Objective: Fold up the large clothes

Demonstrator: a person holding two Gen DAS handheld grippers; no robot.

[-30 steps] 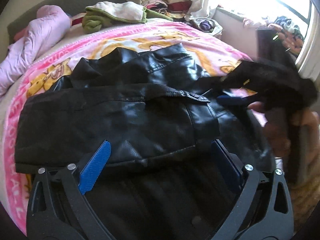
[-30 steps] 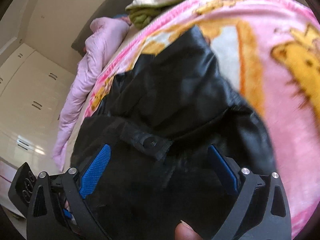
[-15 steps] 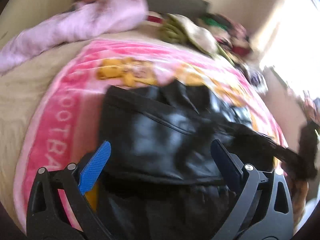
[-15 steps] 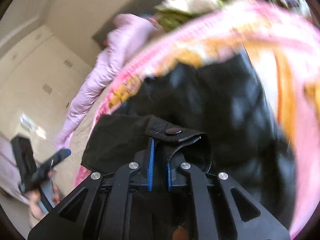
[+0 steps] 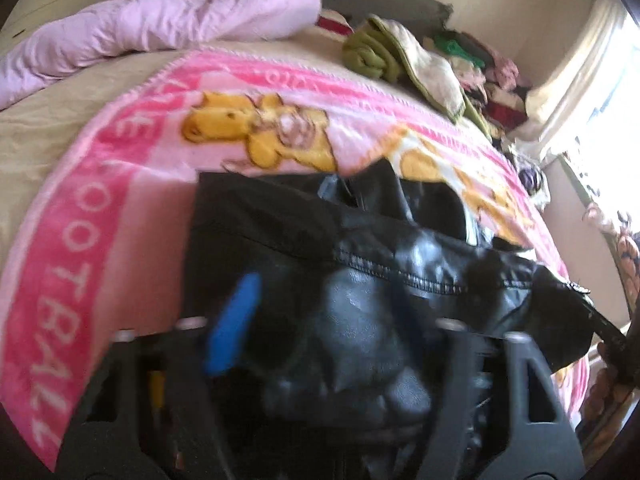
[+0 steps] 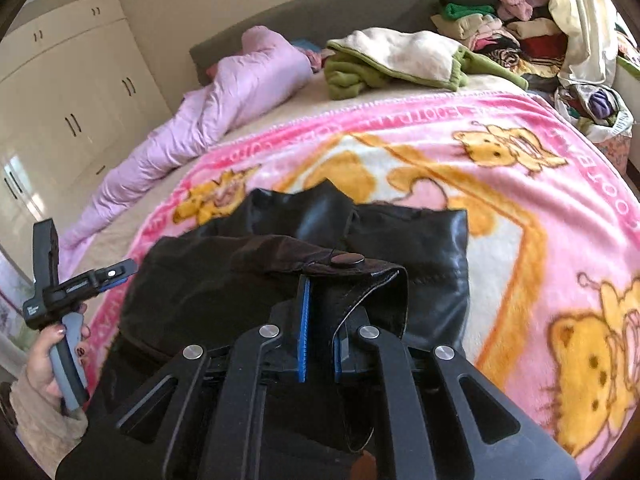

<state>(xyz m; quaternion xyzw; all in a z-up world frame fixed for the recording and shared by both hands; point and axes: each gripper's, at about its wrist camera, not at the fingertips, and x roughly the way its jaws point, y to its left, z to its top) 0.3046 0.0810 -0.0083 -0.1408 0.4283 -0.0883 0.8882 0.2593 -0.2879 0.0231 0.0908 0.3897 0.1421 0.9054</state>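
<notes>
Black leather jacket (image 5: 360, 280) lies on a pink blanket (image 5: 100, 240) on the bed; the left claw (image 5: 332, 320) hovers over it, blurred, jaws apart. Right view: the right claw (image 6: 320, 320) pinches the jacket's snap tab (image 6: 352, 268). Folding looks mid-way; next, carry that edge across.

Glossy black leather jacket (image 6: 420, 248) – fleecy, matt pink blanket (image 6: 560, 216) beneath.

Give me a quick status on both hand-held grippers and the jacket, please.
Right hand-held gripper shut on jacket tab. Left hand-held gripper open over jacket, gripping nothing. Jacket bunched on pink blanket. Nothing in the way.
</notes>
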